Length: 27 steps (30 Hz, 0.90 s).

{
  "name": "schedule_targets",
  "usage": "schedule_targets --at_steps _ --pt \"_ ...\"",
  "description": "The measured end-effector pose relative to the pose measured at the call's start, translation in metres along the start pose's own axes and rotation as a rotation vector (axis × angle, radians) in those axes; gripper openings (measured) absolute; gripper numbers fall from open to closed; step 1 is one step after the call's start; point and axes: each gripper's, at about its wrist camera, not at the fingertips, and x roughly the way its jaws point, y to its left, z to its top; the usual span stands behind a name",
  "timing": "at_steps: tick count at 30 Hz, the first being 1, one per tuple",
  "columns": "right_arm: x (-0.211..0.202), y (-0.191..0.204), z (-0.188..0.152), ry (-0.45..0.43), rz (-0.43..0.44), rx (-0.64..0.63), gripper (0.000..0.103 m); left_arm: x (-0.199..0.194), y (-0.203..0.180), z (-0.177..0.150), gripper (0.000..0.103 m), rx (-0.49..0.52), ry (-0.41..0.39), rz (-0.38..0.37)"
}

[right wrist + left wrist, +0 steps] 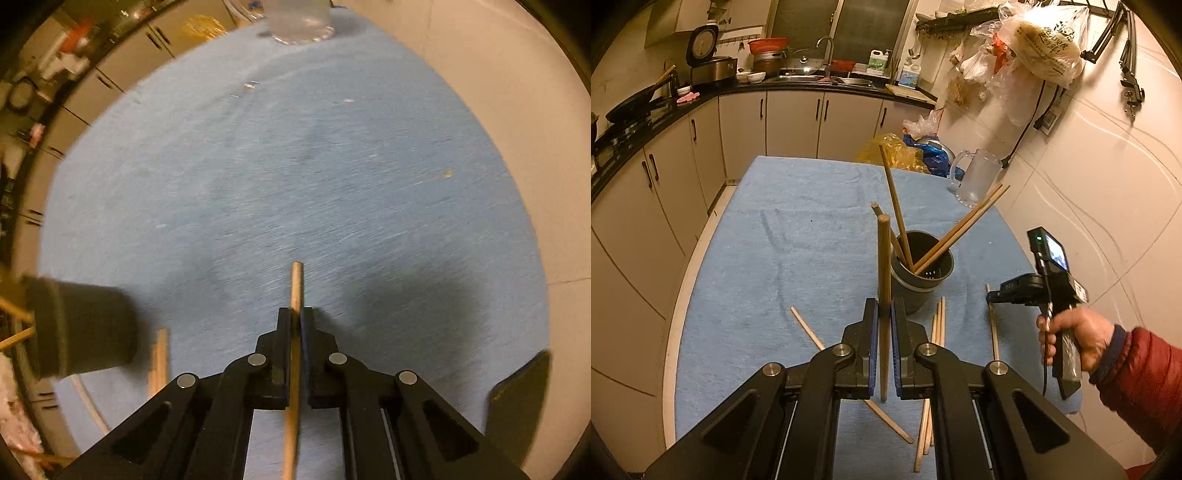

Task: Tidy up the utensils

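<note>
Our left tool (pixel 884 314) pinching an upright chopstick (pixel 884 258) by the cup (pixel 921 273), our right tool (pixel 294 317) clamped on another stick (pixel 296 284) over the blue tabletop (pixel 295 184)

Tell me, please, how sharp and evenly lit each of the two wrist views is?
Left wrist view: sharp, warm dim light, fisheye bending the cabinets and blue cloth edges. Right wrist view: motion-blurred, smearing the cloth and the dark holder, with heavy shadow right of the right tongs, which stay crisp.

Clear plastic pitcher (pixel 975 177) on blue cloth (pixel 798 229), wok (pixel 631 105), sink faucet (pixel 827 48), hanging plastic bags (pixel 1030 51)
</note>
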Motion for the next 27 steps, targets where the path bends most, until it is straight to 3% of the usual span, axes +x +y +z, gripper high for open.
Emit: schedule_targets --at_steps 5,6,11,20,27 --pt "-0.035 -0.005 -0.020 -0.104 0.100 0.004 0.004 -0.001 -0.004 0.000 0.006 0.002 -0.009 0.003" --pt "-0.047 -0.006 -0.025 -0.144 0.154 0.005 0.004 -0.002 -0.005 0.001 0.006 0.002 -0.011 0.002" --pt "-0.096 -0.009 -0.051 -0.304 0.261 -0.035 0.004 -0.007 -0.011 0.001 0.006 0.007 -0.027 0.007" --pt "-0.160 0.005 -0.088 -0.504 0.290 -0.148 0.004 -0.017 -0.026 0.003 0.006 0.022 -0.057 0.012" --pt "-0.189 0.002 -0.099 -0.579 0.310 -0.157 0.000 -0.021 -0.034 0.010 0.006 0.029 -0.076 0.009"
